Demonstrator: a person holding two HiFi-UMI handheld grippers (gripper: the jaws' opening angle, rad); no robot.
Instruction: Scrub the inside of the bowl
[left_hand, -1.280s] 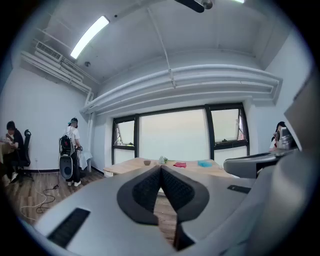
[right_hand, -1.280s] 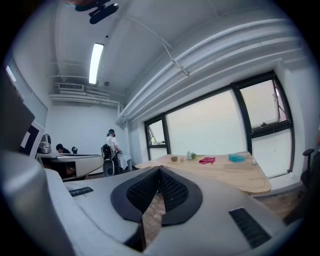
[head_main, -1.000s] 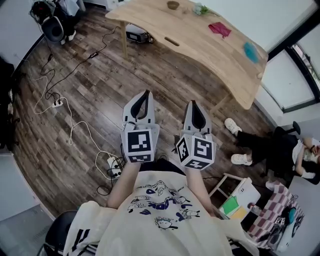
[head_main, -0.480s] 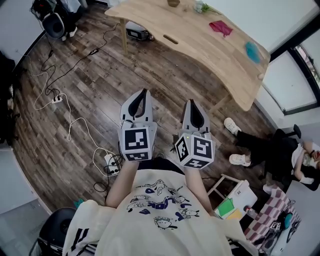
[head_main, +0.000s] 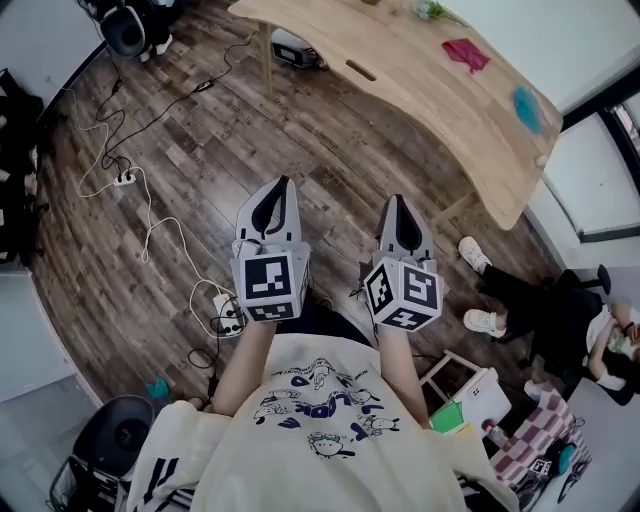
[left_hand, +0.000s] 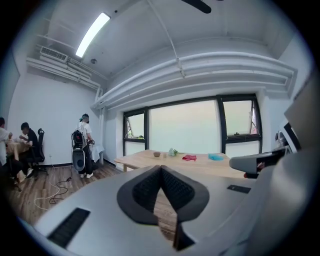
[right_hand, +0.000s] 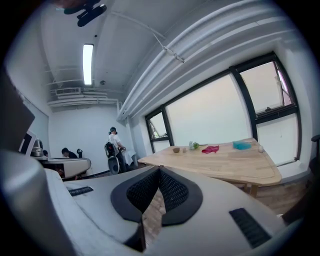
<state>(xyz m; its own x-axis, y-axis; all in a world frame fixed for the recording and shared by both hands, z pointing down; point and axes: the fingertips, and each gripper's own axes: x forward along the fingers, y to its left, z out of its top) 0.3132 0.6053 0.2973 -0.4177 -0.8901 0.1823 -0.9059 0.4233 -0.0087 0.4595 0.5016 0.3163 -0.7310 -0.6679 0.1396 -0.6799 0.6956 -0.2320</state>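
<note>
A: Any readable text?
B: None. The marker cube (head_main: 270, 283) on each gripper shows only black-and-white squares. The shirt (head_main: 320, 400) has blue cartoon print with lettering too small to read.
A: Claws?
B: The left gripper (left_hand: 160, 169) has its pads tip to tip with nothing between them. Same for the right gripper (right_hand: 159, 169). Both are held close to the torso, above the wood floor (head_main: 180, 180).
A: Bowl?
B: The small brown bowl (right_hand: 176, 149) sits on the wooden table (head_main: 430, 90), well apart from both grippers. Its inside can't be seen from here, and the head view cuts off the table end it stands on.
A: What else is on the table?
B: A pink cloth (head_main: 466, 52), a teal item (head_main: 527, 108) too small to identify, and something green near the bowl, also unclear.
</note>
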